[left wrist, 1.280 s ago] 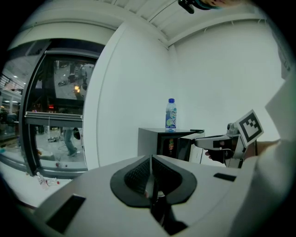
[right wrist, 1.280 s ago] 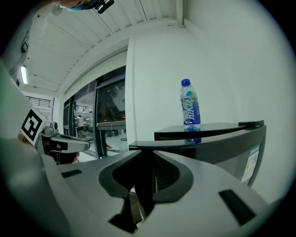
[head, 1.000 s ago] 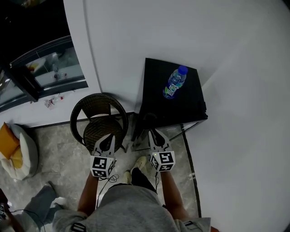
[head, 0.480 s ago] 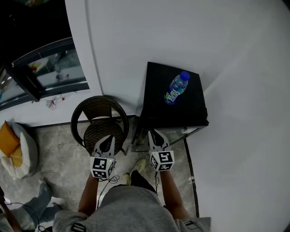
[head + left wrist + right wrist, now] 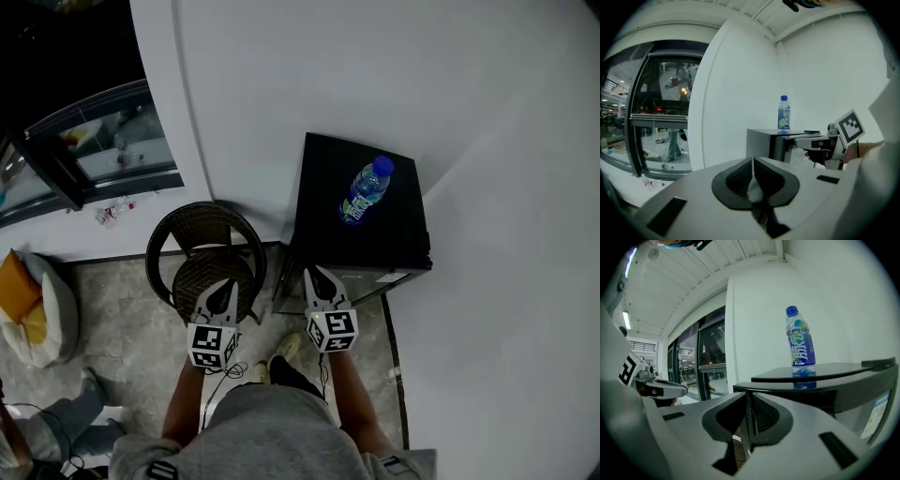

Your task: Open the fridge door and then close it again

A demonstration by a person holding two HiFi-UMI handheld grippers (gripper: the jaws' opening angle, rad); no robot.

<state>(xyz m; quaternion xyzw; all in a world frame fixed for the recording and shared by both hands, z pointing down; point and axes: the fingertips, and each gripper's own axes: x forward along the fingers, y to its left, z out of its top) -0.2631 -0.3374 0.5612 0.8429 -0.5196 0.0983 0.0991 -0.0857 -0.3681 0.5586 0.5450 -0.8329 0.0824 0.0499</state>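
In the head view the door [image 5: 361, 279] has swung in over the last second and lies almost flush with the fridge [image 5: 361, 225], far right, with the right tongs [image 5: 312, 272] at its left edge. In the left gripper view the left tongs [image 5: 753, 161] are pressed together, empty and idle. In the right gripper view those right tongs are closing to a slit, with nothing clearly between them. The closing looks nearly done.

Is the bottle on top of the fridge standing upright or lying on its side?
Upright: the bottle stands on its base on the black top of the fridge, blue cap uppermost, in both gripper views.
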